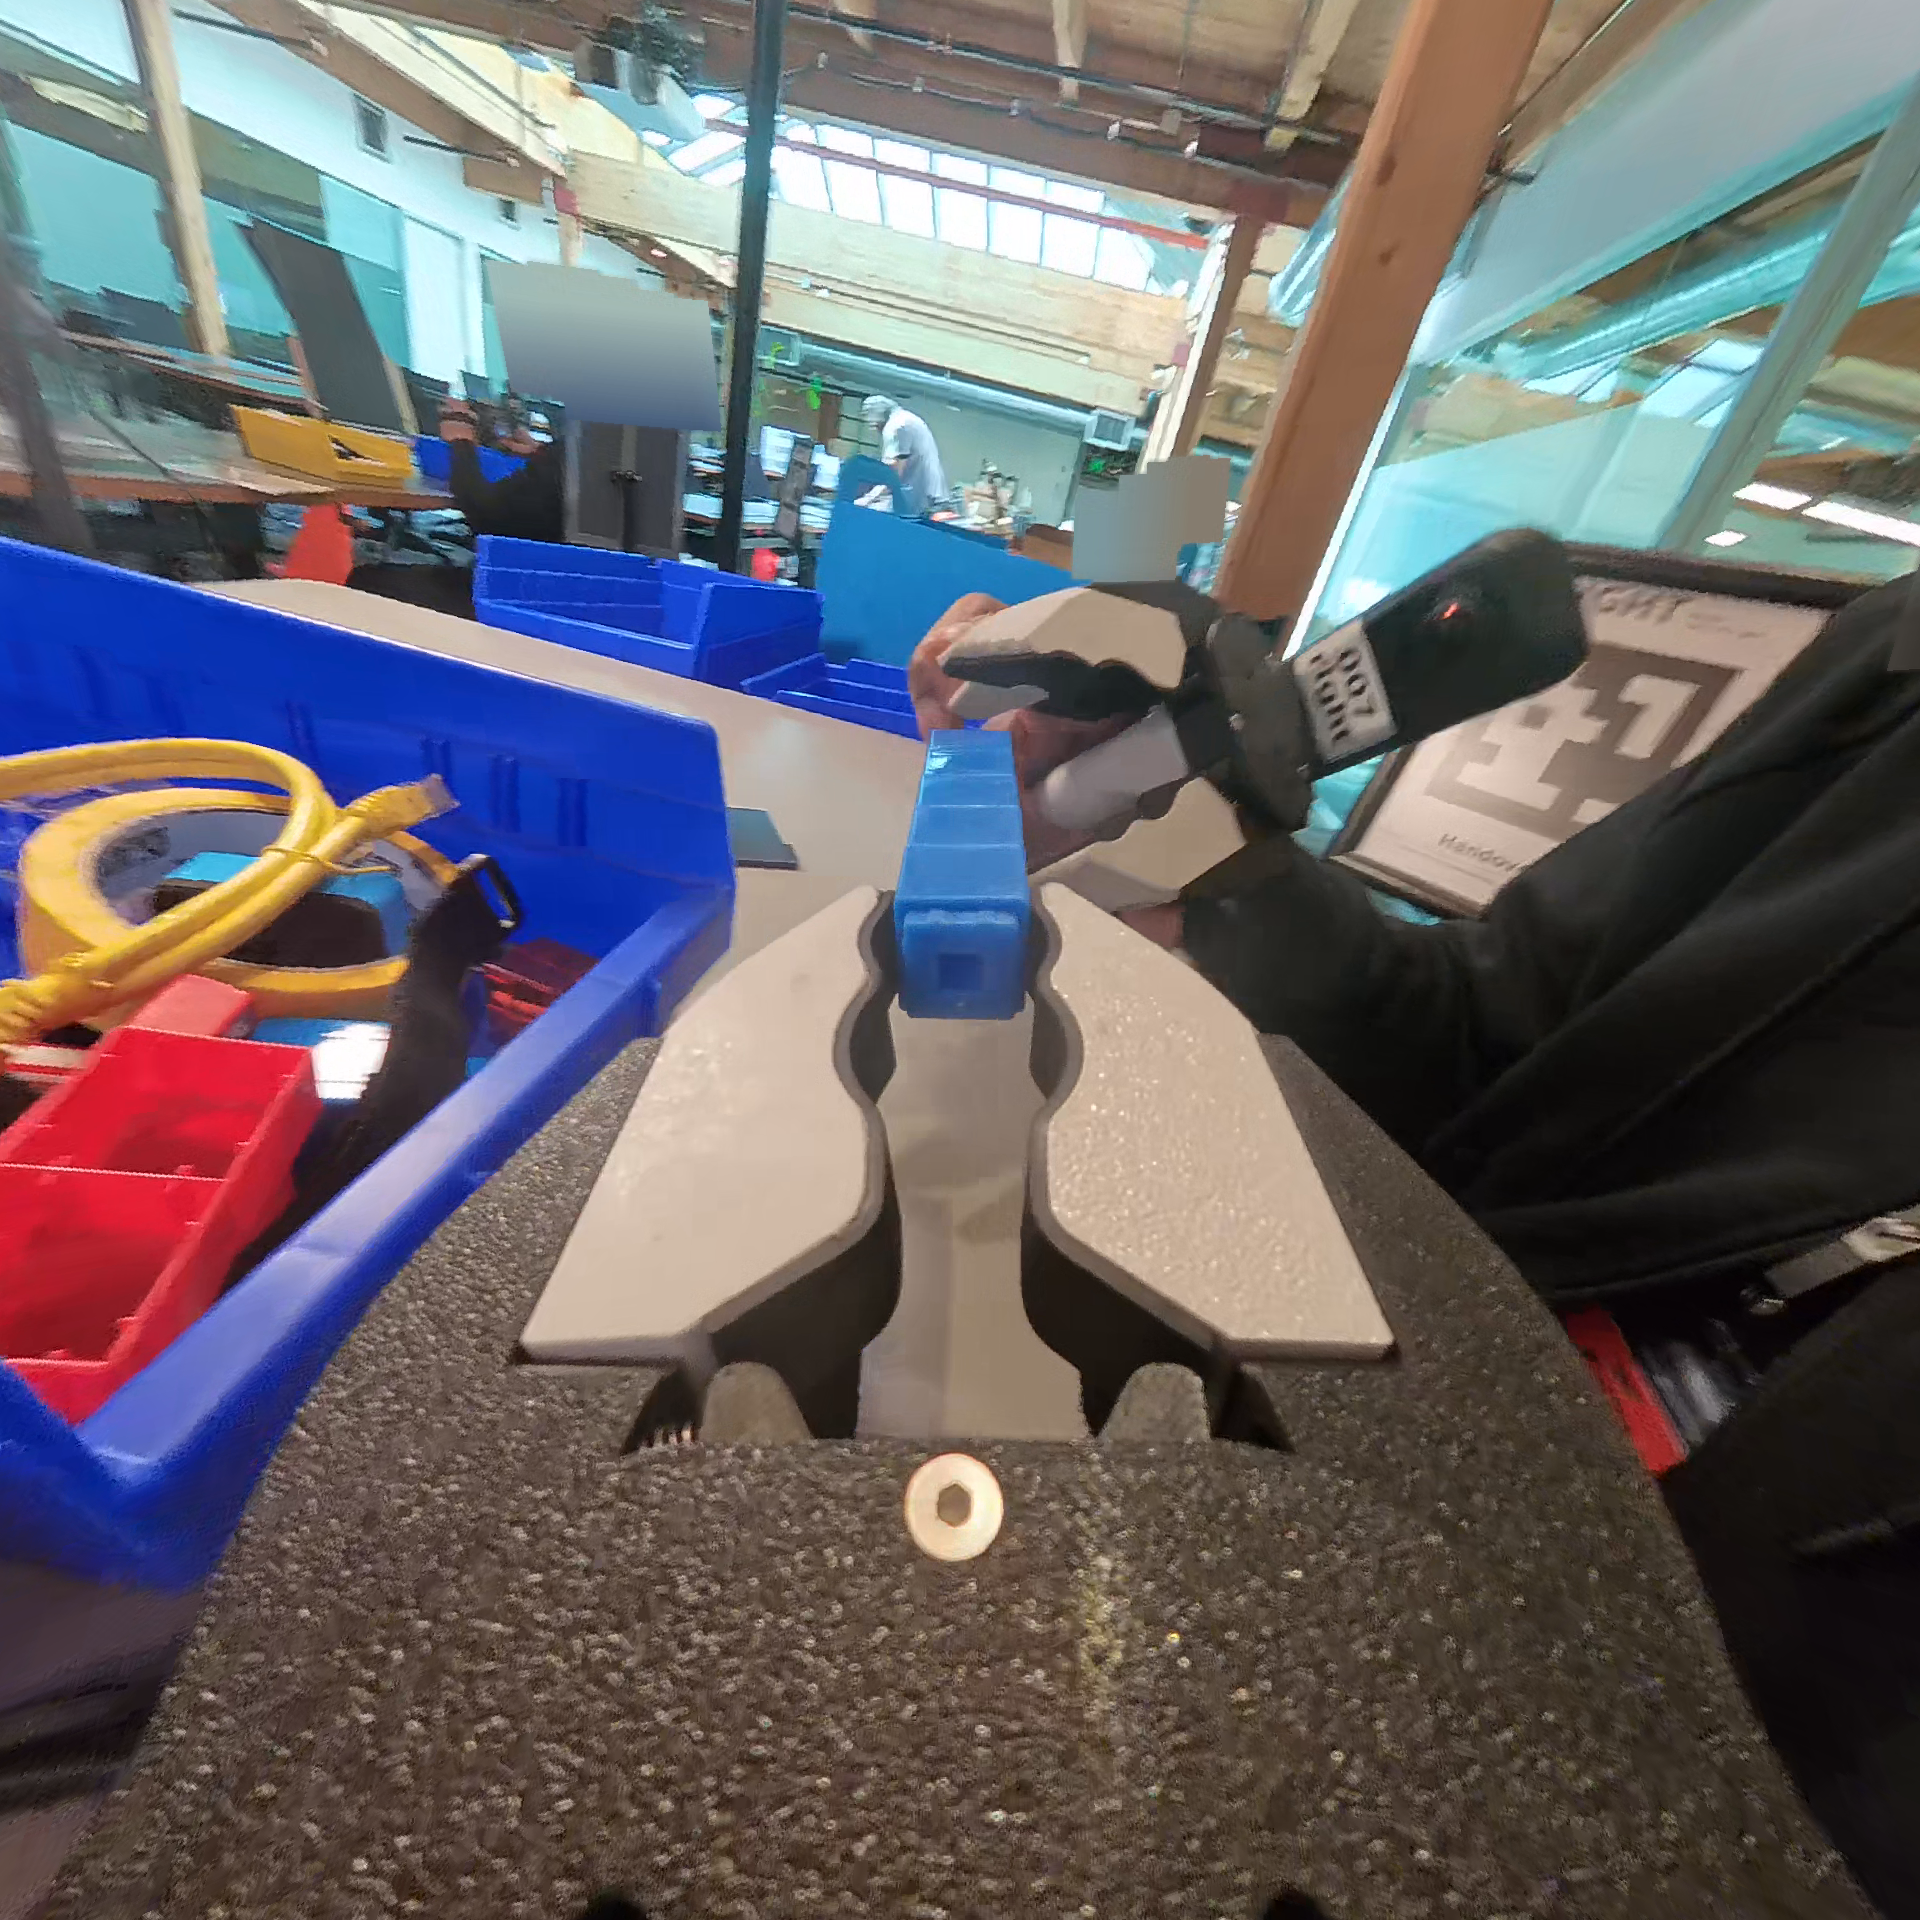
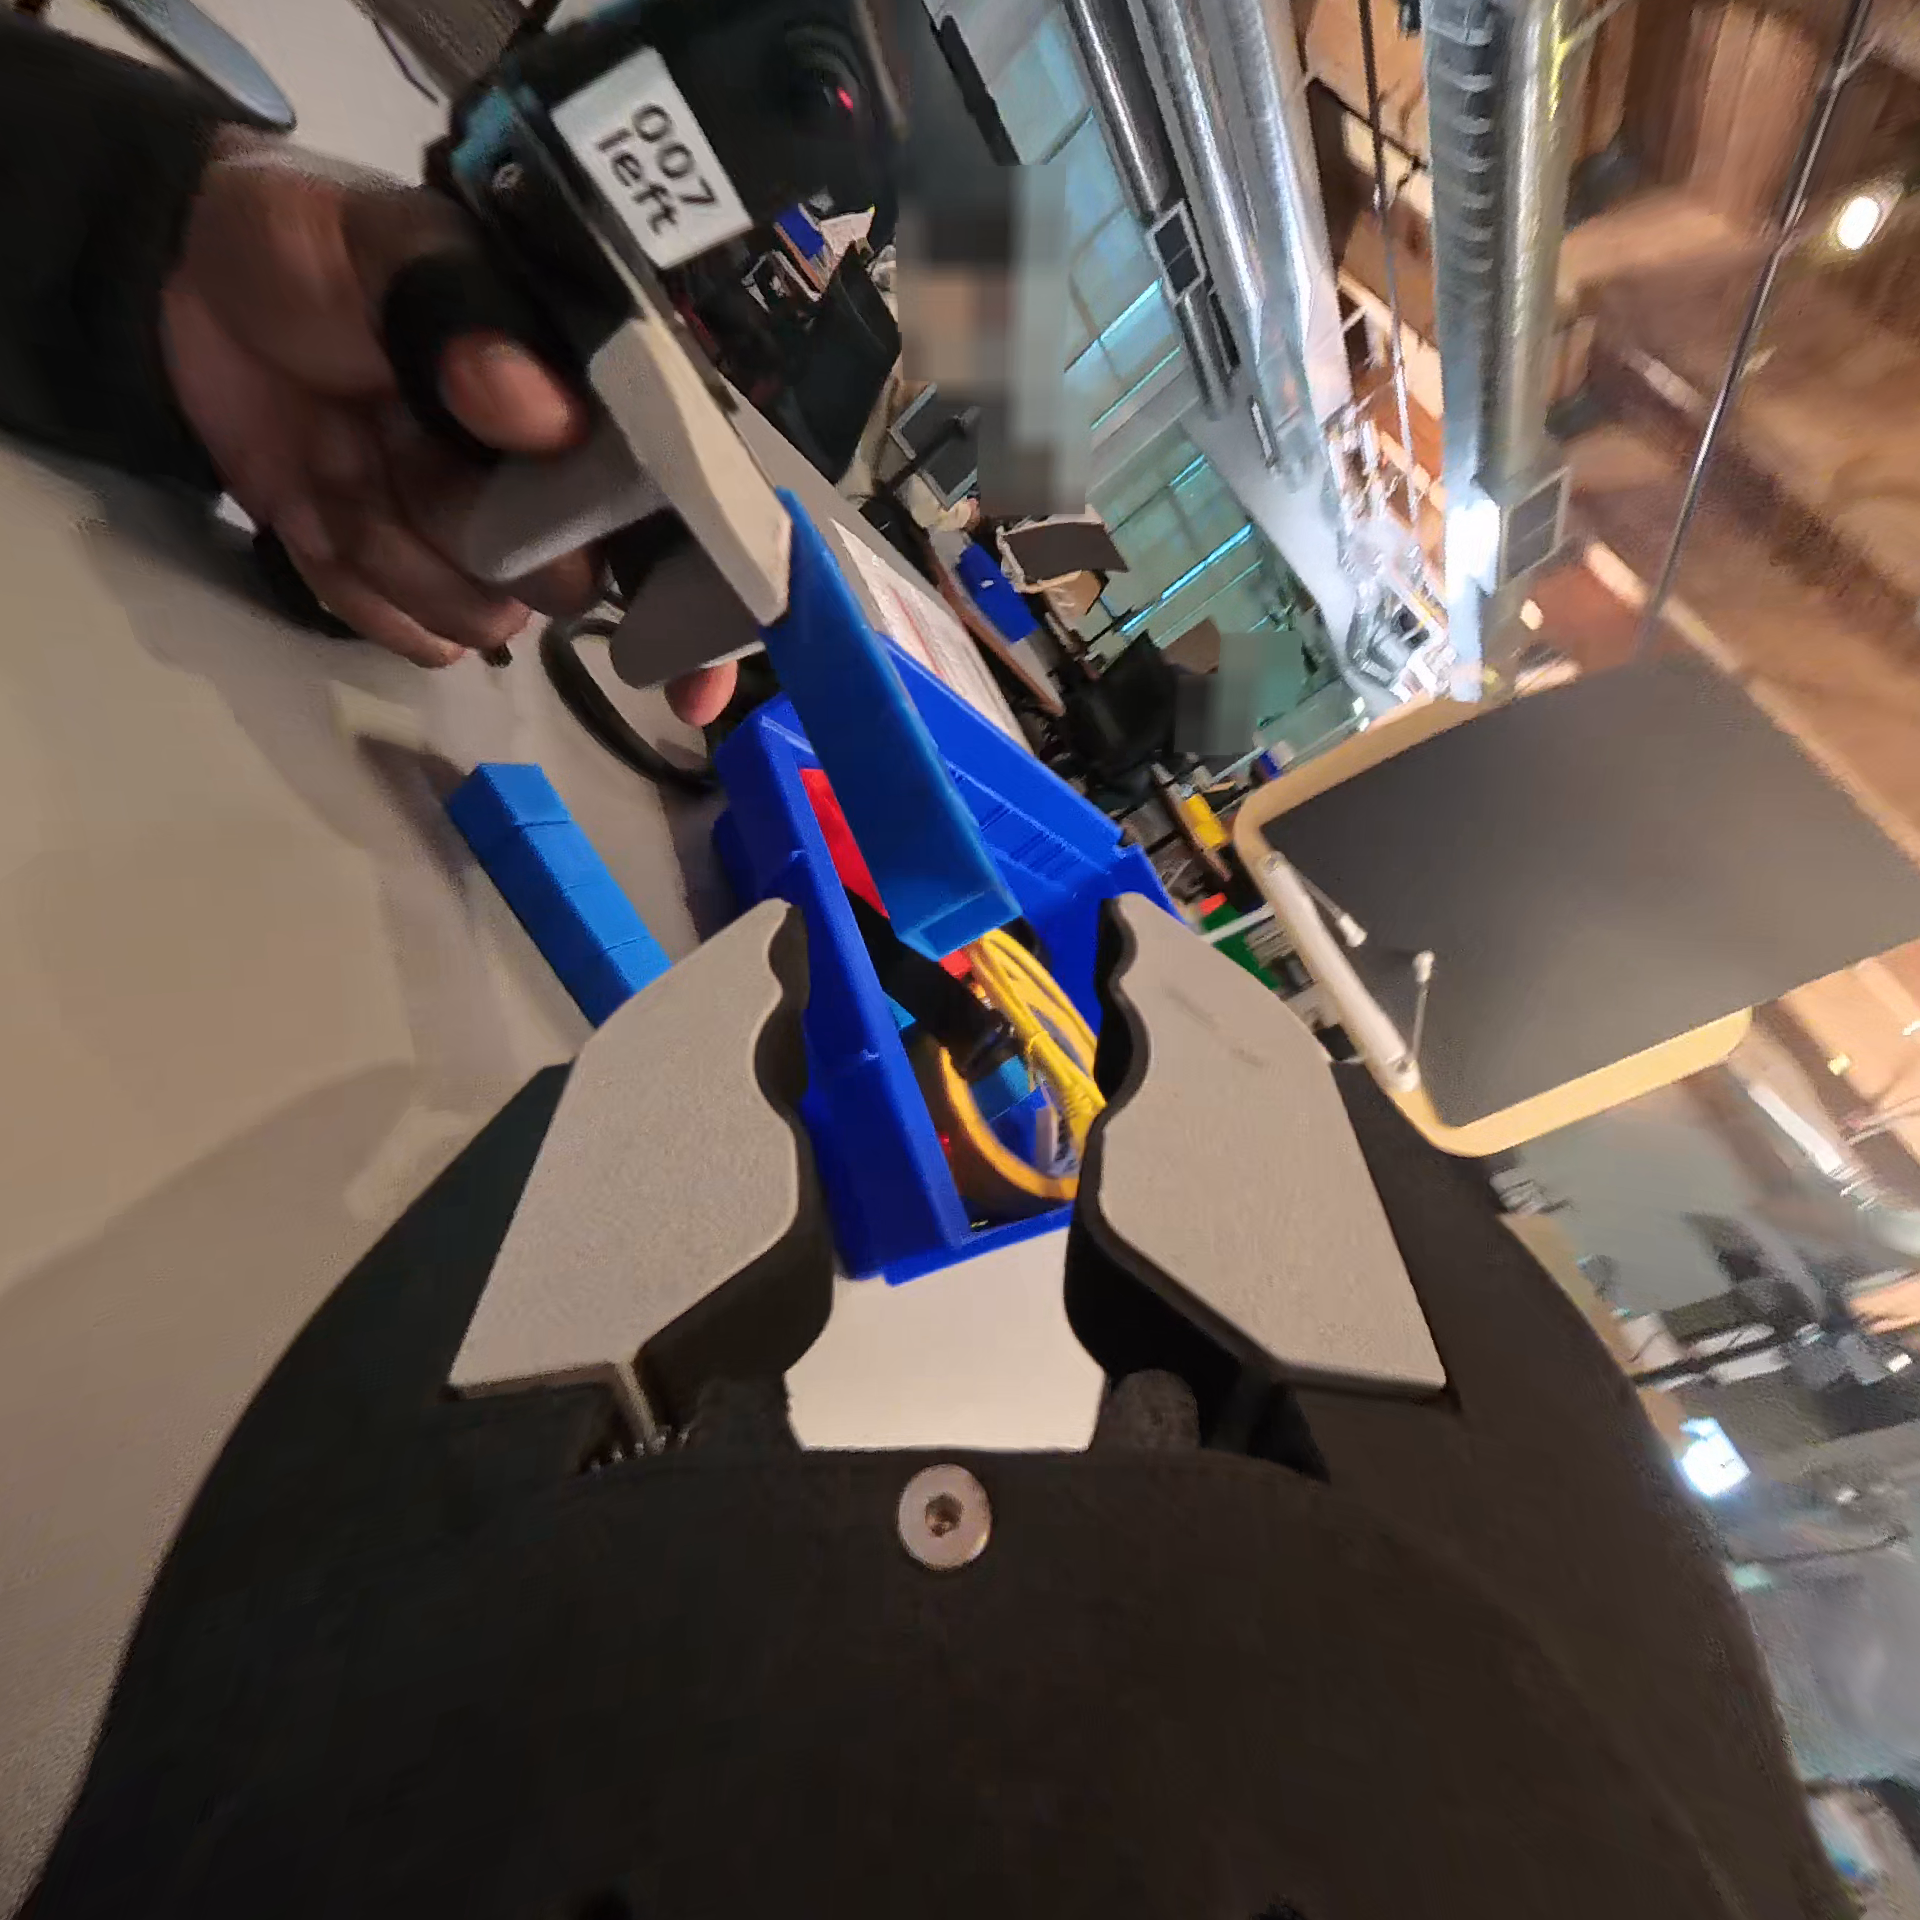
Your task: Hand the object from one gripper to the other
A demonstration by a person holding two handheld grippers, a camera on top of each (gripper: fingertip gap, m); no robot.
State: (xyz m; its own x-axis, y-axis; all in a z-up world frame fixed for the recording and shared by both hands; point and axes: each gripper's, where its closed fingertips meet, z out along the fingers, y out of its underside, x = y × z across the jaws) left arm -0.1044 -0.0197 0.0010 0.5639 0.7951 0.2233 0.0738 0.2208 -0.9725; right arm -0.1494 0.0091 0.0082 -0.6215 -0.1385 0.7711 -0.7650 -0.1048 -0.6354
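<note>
- a long blue square bar is gripped near one end between the fingertips of the left tongs, which are closed on it; the end face with a small square hole is turned to the camera.
- the bar is held in the air, above the pale surface, and points forward away from the left tongs.
- in the right wrist view the same bar is seen running down from the left tongs toward the right tongs.
- the right tongs are open, with a wide gap between the two grey fingers; the free end of the bar is seen at the gap near the fingertips, but contact with either finger cannot be told.
- in the left wrist view the right tongs are seen at the far end of the bar, with one finger above it and one beside it.
- a second blue bar is lying on the surface, apart from the held one.
- a blue bin is standing on the surface at the left; inside it a coiled yellow cable, a roll of yellow tape and a red plastic tray are kept.
- the hand that carries the left tongs is seen with a dark sleeve.
</note>
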